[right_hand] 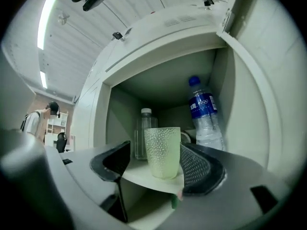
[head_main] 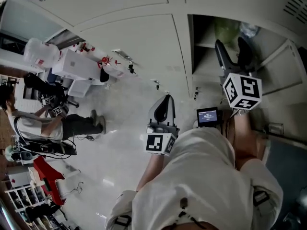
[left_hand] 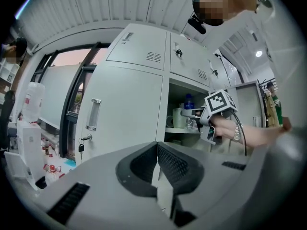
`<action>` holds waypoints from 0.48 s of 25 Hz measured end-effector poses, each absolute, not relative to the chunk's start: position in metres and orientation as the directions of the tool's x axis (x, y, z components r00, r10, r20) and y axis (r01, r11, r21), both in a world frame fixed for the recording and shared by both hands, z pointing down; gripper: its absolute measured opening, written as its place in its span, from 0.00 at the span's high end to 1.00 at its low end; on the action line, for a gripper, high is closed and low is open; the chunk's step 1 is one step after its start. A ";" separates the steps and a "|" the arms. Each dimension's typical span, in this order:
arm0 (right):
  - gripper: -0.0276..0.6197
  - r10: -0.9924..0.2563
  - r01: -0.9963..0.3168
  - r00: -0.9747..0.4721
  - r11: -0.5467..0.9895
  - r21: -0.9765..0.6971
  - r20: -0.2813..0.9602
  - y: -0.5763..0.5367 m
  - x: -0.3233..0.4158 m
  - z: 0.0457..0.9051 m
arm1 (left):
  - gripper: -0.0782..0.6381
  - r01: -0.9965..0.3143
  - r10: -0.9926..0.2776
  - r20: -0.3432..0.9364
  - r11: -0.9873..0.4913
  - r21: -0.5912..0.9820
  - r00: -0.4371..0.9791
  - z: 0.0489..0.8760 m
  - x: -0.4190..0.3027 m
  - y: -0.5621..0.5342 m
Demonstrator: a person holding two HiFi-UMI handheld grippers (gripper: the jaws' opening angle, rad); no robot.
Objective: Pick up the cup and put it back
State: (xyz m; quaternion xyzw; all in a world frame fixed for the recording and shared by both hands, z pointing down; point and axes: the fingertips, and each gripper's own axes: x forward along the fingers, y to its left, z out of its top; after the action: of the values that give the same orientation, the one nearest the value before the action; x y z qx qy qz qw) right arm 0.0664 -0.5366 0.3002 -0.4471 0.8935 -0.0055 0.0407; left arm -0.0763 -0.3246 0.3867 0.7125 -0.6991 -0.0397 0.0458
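1. Two hand-held grippers are in view, one in each hand of the person.
2. The right hand-held gripper (right_hand: 156, 151) has its jaws wide apart, and one cup (right_hand: 163, 150) stands between them. The left jaw is clearly away from the cup. The right jaw is just beside it, and I cannot tell if it touches.
3. The cup is pale green with a dotted surface. It stands upright near the front edge of one shelf (right_hand: 136, 172) inside an open locker compartment.
4. Two bottles stand behind the cup on the same shelf: one clear bottle (right_hand: 142, 133) with a white cap at the left, and one blue-capped bottle (right_hand: 204, 116) with a blue label at the right.
5. One open locker door (right_hand: 254, 109) stands at the right side of this compartment.
6. The left hand-held gripper (left_hand: 157, 145) has its jaws pressed together with nothing between them. It faces one closed locker door (left_hand: 124, 114), well apart from the cup.
7. One other person (head_main: 43, 123) sits at the left of the room, well apart from the lockers.
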 end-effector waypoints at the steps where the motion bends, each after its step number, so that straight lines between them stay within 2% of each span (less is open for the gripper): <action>1: 0.44 -0.805 -0.804 -0.589 0.592 -0.051 -0.069 -0.529 0.068 0.302 | 0.88 -0.992 -1.000 0.015 -0.025 0.121 0.027 0.387 -0.077 -0.321; 2: 0.49 -0.813 -0.812 -0.578 0.581 -0.054 -0.070 -0.522 0.070 0.303 | 0.88 -0.992 -0.999 0.025 -0.029 0.122 0.032 0.389 -0.079 -0.317; 4: 0.79 -0.830 -0.829 -0.553 0.557 -0.055 -0.075 -0.505 0.070 0.305 | 0.88 -0.991 -0.999 0.018 -0.044 0.124 0.047 0.387 -0.084 -0.308; 5: 0.86 -0.834 -0.833 -0.547 0.551 -0.052 -0.074 -0.497 0.068 0.306 | 0.88 -0.990 -0.998 0.004 -0.057 0.126 0.057 0.385 -0.086 -0.304; 8: 0.91 -0.838 -0.837 -0.544 0.545 -0.044 -0.041 -0.465 0.062 0.315 | 0.88 -0.985 -0.996 0.002 -0.093 0.142 0.094 0.386 -0.093 -0.285; 12: 0.92 -0.838 -0.837 -0.546 0.546 -0.037 0.000 -0.412 0.048 0.325 | 0.88 -0.979 -0.989 0.001 -0.147 0.143 0.149 0.387 -0.105 -0.253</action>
State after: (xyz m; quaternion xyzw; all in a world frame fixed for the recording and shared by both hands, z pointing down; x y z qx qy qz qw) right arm 0.0476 -0.4125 0.3254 -0.4763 0.8791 -0.0162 0.0089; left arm -0.1047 -0.2530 0.3873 0.7560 -0.6507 -0.0463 0.0549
